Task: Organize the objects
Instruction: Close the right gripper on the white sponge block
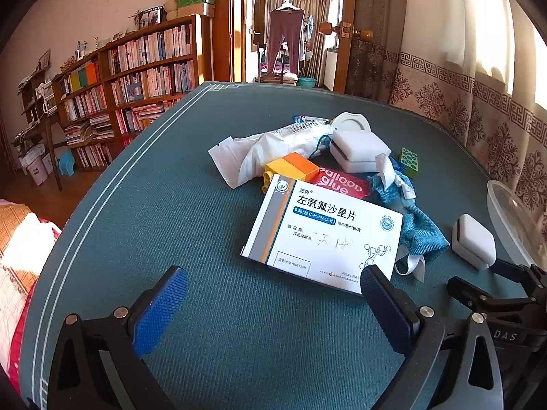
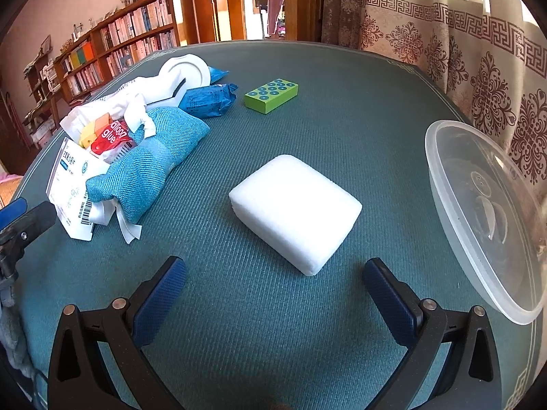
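Both claws stand wide apart and hold nothing. At the bottom of its own view the right claw (image 2: 273, 273) tilts down at the sponge (image 2: 295, 213), a white block lying alone at frame centre just ahead of the pads and lined up with the gap, likely the next thing to be taken. At the right edge the clear bowl (image 2: 485, 218) sits tilted with its mouth towards the table (image 2: 359, 109), which looks like the place where things are meant to go, though I cannot be sure. A green block (image 2: 271, 95) lies apart in the upper middle.

At the bottom of the left view, the left claw (image 1: 273, 283) hangs over bare cloth, its right pad overlapping the near corner of the pill box (image 1: 324, 235) in the picture; whether they touch is unclear. That box leans on the heap behind it at centre: a red glue pack (image 1: 342, 184), an orange brick (image 1: 297, 167), a blue cloth (image 1: 417, 225) and a white bag (image 1: 266, 150), all jumbled and still unsorted
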